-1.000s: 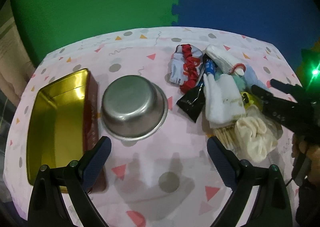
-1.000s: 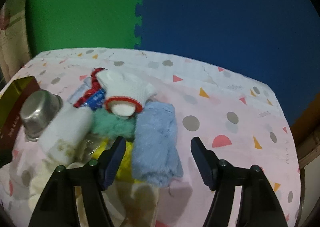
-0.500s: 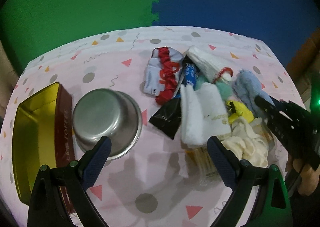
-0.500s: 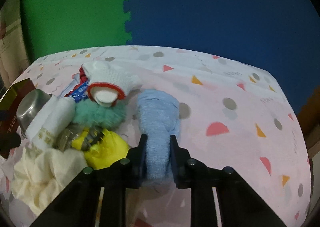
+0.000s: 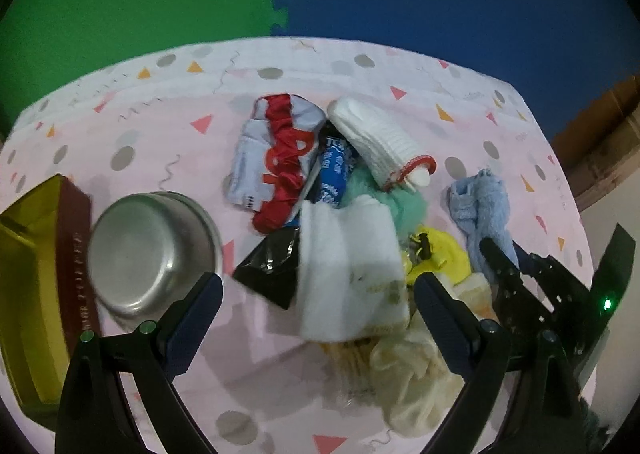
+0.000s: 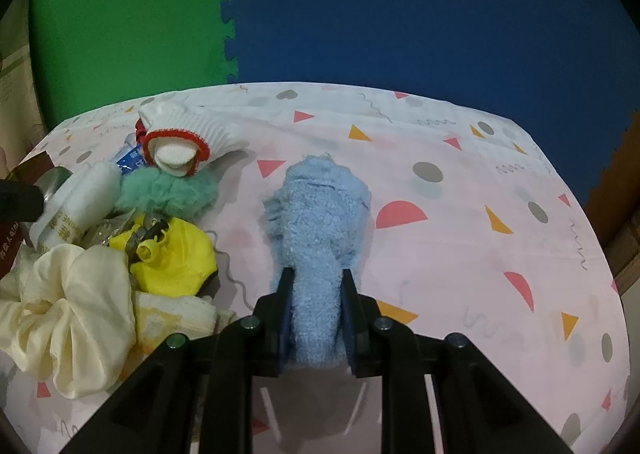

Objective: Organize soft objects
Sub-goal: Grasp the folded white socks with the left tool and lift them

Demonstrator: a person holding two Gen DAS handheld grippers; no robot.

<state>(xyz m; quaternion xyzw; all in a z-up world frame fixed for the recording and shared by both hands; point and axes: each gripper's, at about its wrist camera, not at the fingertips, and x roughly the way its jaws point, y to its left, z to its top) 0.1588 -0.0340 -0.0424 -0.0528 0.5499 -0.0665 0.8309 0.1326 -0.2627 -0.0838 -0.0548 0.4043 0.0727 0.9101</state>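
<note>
My right gripper [image 6: 316, 286] is shut on a fluffy light blue cloth [image 6: 320, 222], pulled a little apart from the pile; the cloth also shows in the left wrist view [image 5: 480, 206], with the right gripper [image 5: 500, 254] at its near end. The pile holds a white sock with red trim [image 6: 180, 142], a green fluffy piece [image 6: 168, 190], a yellow item [image 6: 172, 258], a cream scrunchie [image 6: 68, 306] and a folded white towel [image 5: 348, 262]. My left gripper [image 5: 316, 302] is open and empty, hovering above the towel and a black packet [image 5: 272, 266].
A steel bowl [image 5: 152, 250] stands left of the pile, and a gold tin with dark red sides [image 5: 36, 294] beyond it at the left edge. A grey and red pouch [image 5: 276, 158] and a blue packet [image 5: 334, 174] lie at the back. The pink patterned tablecloth [image 6: 480, 254] spreads right.
My right gripper closed on the light blue cloth and drew it to the right, away from the pile. My left gripper moved right, from over the bowl toward the pile.
</note>
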